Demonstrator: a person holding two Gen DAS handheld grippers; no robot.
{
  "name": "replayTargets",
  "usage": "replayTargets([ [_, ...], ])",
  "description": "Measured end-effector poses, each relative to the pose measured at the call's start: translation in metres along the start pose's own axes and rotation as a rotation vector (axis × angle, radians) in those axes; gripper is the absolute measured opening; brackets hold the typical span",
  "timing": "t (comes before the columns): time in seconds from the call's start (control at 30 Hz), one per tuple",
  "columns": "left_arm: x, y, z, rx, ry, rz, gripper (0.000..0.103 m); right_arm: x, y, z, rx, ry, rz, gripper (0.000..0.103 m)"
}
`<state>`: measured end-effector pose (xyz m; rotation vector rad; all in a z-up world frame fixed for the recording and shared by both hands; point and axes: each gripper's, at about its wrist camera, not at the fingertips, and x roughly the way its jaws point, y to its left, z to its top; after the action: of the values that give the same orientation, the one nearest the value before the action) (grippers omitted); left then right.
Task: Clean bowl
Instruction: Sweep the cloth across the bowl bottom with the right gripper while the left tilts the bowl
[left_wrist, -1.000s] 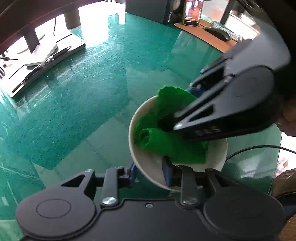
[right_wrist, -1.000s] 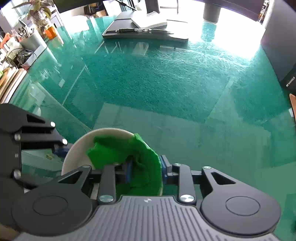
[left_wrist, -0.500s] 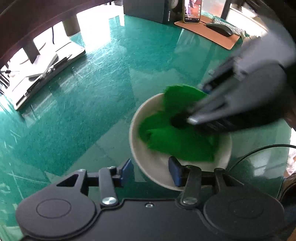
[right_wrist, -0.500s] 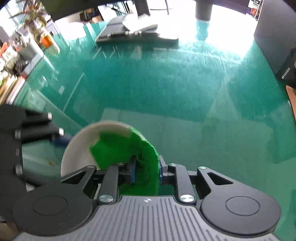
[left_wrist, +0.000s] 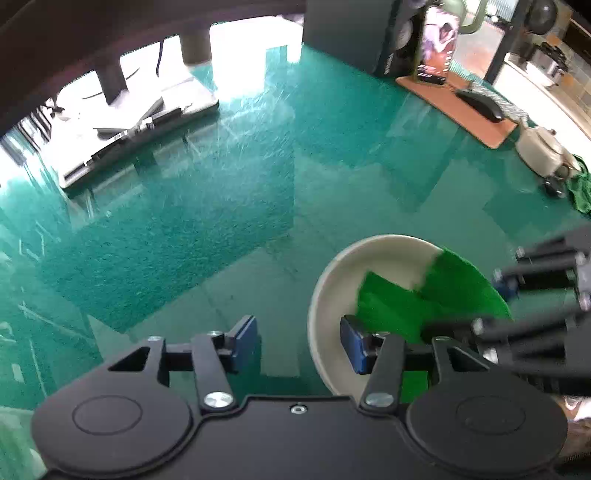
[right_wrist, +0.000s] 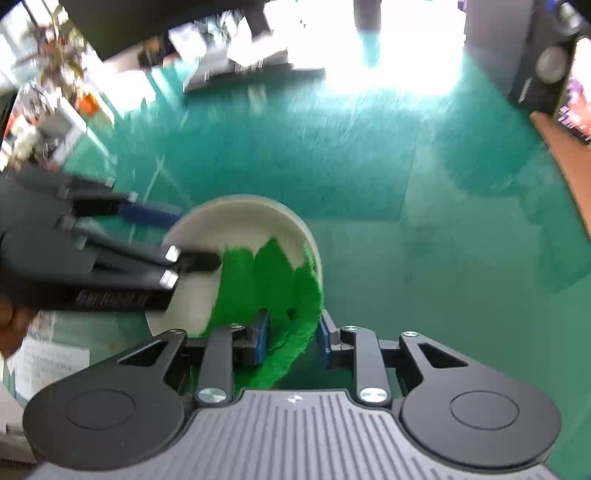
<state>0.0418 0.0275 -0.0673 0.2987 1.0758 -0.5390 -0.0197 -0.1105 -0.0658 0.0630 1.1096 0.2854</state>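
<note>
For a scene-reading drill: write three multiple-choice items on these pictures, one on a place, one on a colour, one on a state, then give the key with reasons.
1. Where does the cloth lie?
A. Flat on the table, apart from the bowl
B. In the bowl, draped over its rim
C. On the mouse pad

2. What colour is the cloth?
A. Green
B. White
C. Orange

3. How does the bowl stand?
A. Upside down
B. Stacked on a second bowl
C. Upright on the table

Key: 1 B, the right wrist view shows it inside the bowl and hanging over the near rim. 2 A, it is bright green against the cream bowl. 3 C, its hollow faces up in both views.
</note>
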Motion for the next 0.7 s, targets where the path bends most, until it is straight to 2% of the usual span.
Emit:
replayTargets([
  [0.07, 0.001, -0.005, -0.003, -0.013, 0.019, 0.030, 0.056, -0.012, 0.000, -0.002, -0.050, -0.054, 0.002, 0.066],
  [0.13, 0.002, -0.009, -0.005, -0.025, 0.037, 0.084, 0.056, -0.020, -0.002, -0.001, -0.095, -0.116, -0.002, 0.067],
  [0.17, 0.001, -0.011, -0.007, -0.032, 0.043, 0.105, 0.056, -0.025, -0.003, -0.001, -0.122, -0.156, -0.005, 0.059],
  [0.2, -0.003, -0.012, -0.008, -0.062, 0.049, 0.115, 0.056, -0.031, -0.004, 0.000, -0.164, -0.191, 0.000, 0.025],
  [0.23, -0.006, -0.013, -0.009, -0.092, 0.055, 0.126, 0.056, -0.036, -0.002, 0.003, -0.236, -0.201, 0.026, 0.005],
  [0.27, -0.009, -0.015, -0.011, -0.095, 0.057, 0.130, 0.056, -0.035, 0.000, 0.005, -0.289, -0.181, 0.055, 0.001],
  [0.37, -0.011, -0.022, -0.012, -0.104, 0.080, 0.148, 0.057, -0.025, 0.003, 0.004, -0.432, -0.106, 0.162, 0.001],
  [0.47, -0.006, -0.025, -0.010, -0.120, 0.115, 0.140, 0.057, -0.009, 0.009, 0.002, -0.522, -0.067, 0.153, 0.004],
  [0.53, -0.002, -0.026, -0.010, -0.138, 0.130, 0.106, 0.057, -0.011, 0.008, 0.006, -0.522, -0.069, 0.170, 0.006],
  [0.57, 0.000, -0.025, -0.010, -0.143, 0.134, 0.101, 0.057, -0.015, 0.005, 0.007, -0.507, -0.075, 0.186, 0.011],
  [0.6, 0.003, -0.024, -0.010, -0.159, 0.138, 0.104, 0.057, -0.019, 0.002, 0.009, -0.493, -0.084, 0.185, 0.023],
  [0.63, 0.006, -0.023, -0.010, -0.176, 0.142, 0.107, 0.057, -0.025, -0.004, 0.010, -0.472, -0.103, 0.165, 0.031],
  [0.67, 0.008, -0.021, -0.010, -0.187, 0.142, 0.094, 0.053, -0.030, -0.006, 0.010, -0.469, -0.124, 0.133, 0.043],
  [0.7, 0.008, -0.020, -0.010, -0.194, 0.136, 0.087, 0.042, -0.035, -0.009, 0.008, -0.466, -0.140, 0.112, 0.045],
])
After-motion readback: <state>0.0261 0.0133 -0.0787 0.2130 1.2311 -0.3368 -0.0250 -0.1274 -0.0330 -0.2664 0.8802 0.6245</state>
